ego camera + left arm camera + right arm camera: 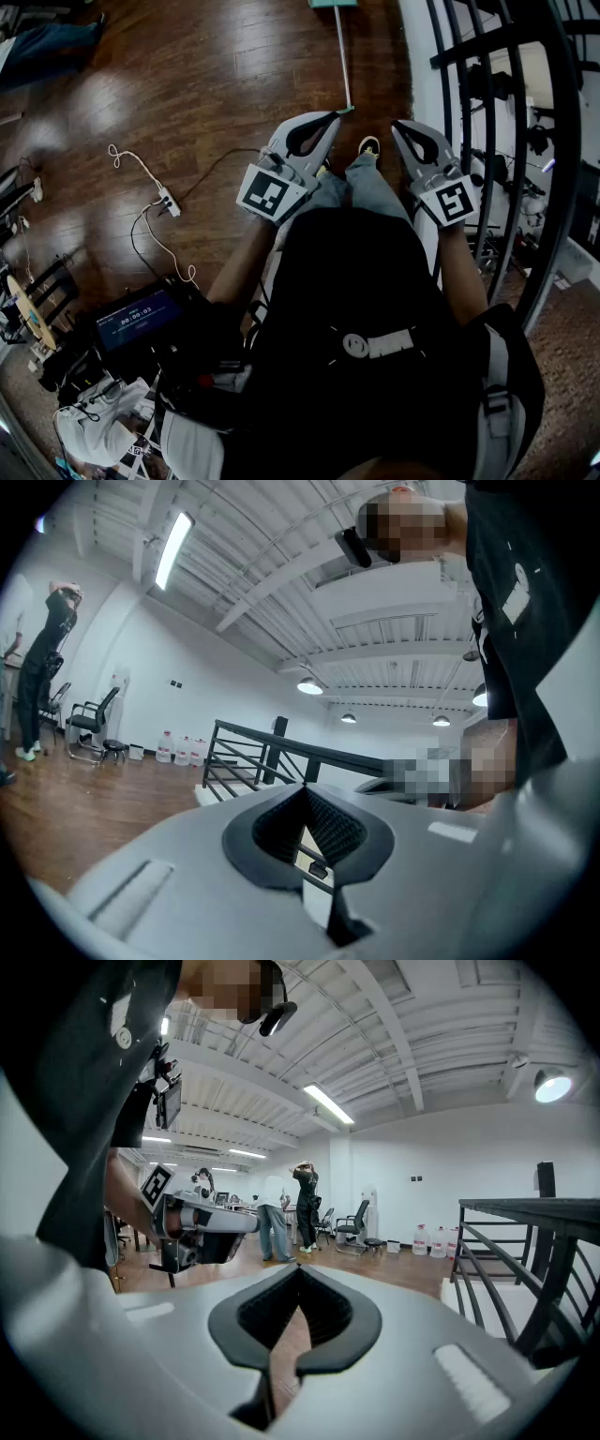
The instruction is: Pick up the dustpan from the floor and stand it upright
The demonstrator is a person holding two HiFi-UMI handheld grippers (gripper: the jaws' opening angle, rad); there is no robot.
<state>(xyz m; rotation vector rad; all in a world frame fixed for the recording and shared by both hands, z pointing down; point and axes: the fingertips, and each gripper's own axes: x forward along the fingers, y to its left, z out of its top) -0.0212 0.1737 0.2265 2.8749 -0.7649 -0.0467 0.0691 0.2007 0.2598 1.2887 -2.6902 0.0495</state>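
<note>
The dustpan lies on the wooden floor ahead of me, its teal pan (334,3) cut off by the top edge of the head view. Its thin pale handle (343,61) runs back toward me and ends near my left gripper's tip. My left gripper (330,118) (305,789) is held level above the floor, shut, with nothing between its pads. My right gripper (401,127) (298,1269) hangs beside it to the right, also shut and empty. Neither gripper touches the dustpan. The right gripper view shows the left gripper (202,1218) from the side.
A black metal railing (506,141) and a white ledge run along the right. A power strip (167,200) with white cable lies on the floor at left, and a lit screen (139,319) sits near my left side. My shoe (369,145) is below the grippers. People (305,1204) stand far off.
</note>
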